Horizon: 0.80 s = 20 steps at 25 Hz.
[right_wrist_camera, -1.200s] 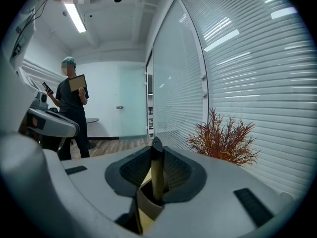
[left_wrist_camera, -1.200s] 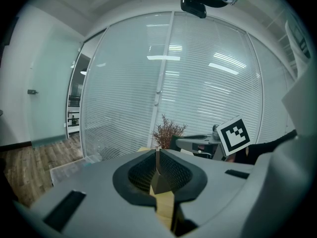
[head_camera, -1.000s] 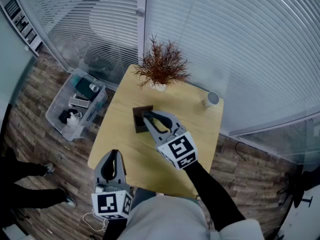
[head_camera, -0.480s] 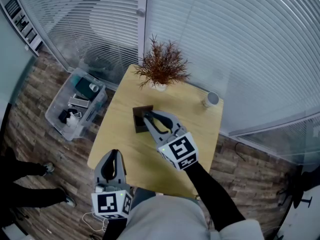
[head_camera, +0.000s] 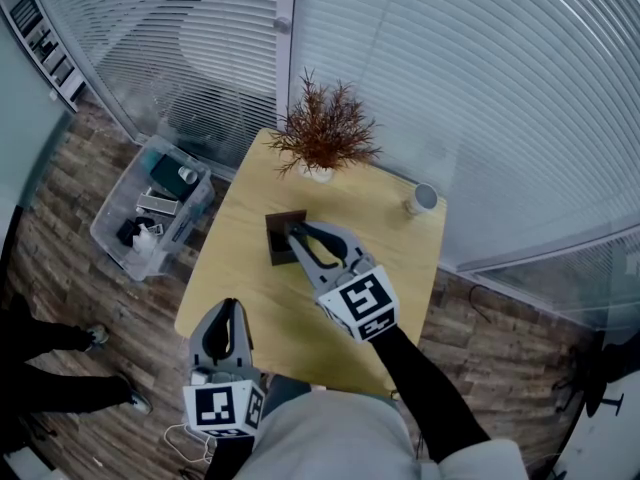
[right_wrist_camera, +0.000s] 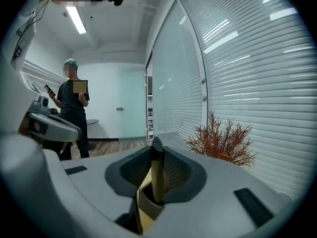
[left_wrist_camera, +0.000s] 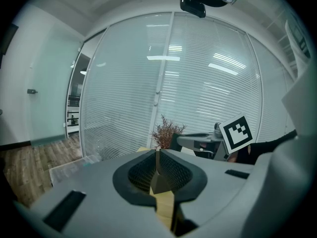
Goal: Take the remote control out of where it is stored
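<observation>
**With the Remote Pinched but Not Yet Lifted, the Pull Remained**

While the remote control (right_wrist_camera: 157, 171) stood upright in its dark holder (head_camera: 277, 240) near the middle of the table (head_camera: 240, 268), the right gripper (head_camera: 295, 230) had its jaws drawn narrow onto the slim black body, one pad on each flat side. Only the remote's upper part showed above the holder's rim, so the step in hand was judged to be the grasp, with the extraction itself not yet done. The left gripper (head_camera: 228, 306) hung over the table's near edge with its jaws pressed together on nothing, well apart from the holder. Next, a straight upward draw along the remote's length seemed called for. If the holder rose with it, the idle left gripper could pin it down.
</observation>
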Each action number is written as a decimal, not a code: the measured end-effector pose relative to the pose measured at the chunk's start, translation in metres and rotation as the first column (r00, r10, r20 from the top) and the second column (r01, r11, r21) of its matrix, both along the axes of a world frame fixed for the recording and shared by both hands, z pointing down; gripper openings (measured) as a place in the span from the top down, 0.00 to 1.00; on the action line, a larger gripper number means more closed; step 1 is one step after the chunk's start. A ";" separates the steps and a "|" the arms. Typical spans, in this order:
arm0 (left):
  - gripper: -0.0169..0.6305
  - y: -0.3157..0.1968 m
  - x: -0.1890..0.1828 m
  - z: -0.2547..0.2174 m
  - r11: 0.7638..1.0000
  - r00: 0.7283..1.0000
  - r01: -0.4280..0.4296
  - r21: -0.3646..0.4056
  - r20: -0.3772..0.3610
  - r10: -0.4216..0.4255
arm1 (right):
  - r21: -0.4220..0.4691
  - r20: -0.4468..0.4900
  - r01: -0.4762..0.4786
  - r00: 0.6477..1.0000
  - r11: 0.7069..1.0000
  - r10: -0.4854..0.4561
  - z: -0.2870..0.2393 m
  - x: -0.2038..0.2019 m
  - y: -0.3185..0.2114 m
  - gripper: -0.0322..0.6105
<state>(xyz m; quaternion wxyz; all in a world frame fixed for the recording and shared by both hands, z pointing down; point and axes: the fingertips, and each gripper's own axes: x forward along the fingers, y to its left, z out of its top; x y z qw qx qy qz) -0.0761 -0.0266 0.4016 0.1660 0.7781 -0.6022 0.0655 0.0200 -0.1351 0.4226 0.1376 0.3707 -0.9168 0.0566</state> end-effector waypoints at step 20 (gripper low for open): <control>0.93 0.001 0.000 0.000 1.000 1.000 -0.002 0.001 -0.002 0.002 | 0.017 0.008 0.000 1.000 1.000 0.000 -0.007 0.000 0.004 0.83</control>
